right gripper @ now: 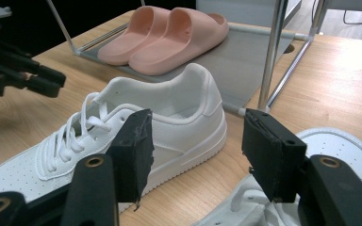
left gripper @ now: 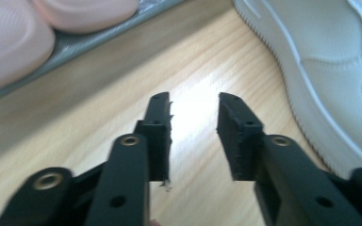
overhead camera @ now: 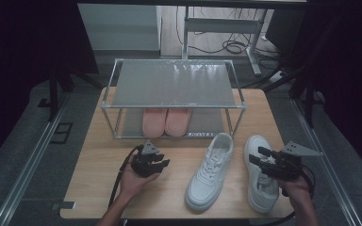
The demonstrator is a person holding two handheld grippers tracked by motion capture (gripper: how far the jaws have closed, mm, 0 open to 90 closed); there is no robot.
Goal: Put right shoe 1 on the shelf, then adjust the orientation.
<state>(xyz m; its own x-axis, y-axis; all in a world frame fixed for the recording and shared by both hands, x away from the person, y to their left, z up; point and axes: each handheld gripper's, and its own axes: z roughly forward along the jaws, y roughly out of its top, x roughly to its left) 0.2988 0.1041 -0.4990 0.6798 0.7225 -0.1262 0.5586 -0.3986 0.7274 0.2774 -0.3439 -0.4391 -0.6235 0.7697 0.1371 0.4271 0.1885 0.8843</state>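
Wooden table (overhead camera: 99, 188) carries a shoe rack (overhead camera: 172, 89) with pink slippers (overhead camera: 166, 121) on its lower shelf; two white sneakers (overhead camera: 210, 170) lie in front. Left gripper (overhead camera: 156, 165), parted and empty, probably heads for the nearer sneaker. Right gripper (overhead camera: 264, 161) hovers agape above the other; its own view reveals the heel (right gripper: 195, 92).

Setting: recording lab or test room, not a home; wooden table (overhead camera: 99, 179) standing alone on grey carpeted floor (overhead camera: 19, 141); dark curtains (overhead camera: 23, 42) hung at both sides; metal floor rails (overhead camera: 28, 165) running alongside the table; loose cables (overhead camera: 231, 47) coiled on the floor behind, beside a metal desk frame (overhead camera: 221, 26); a staged metal shoe rack (overhead camera: 174, 84) set on the table.
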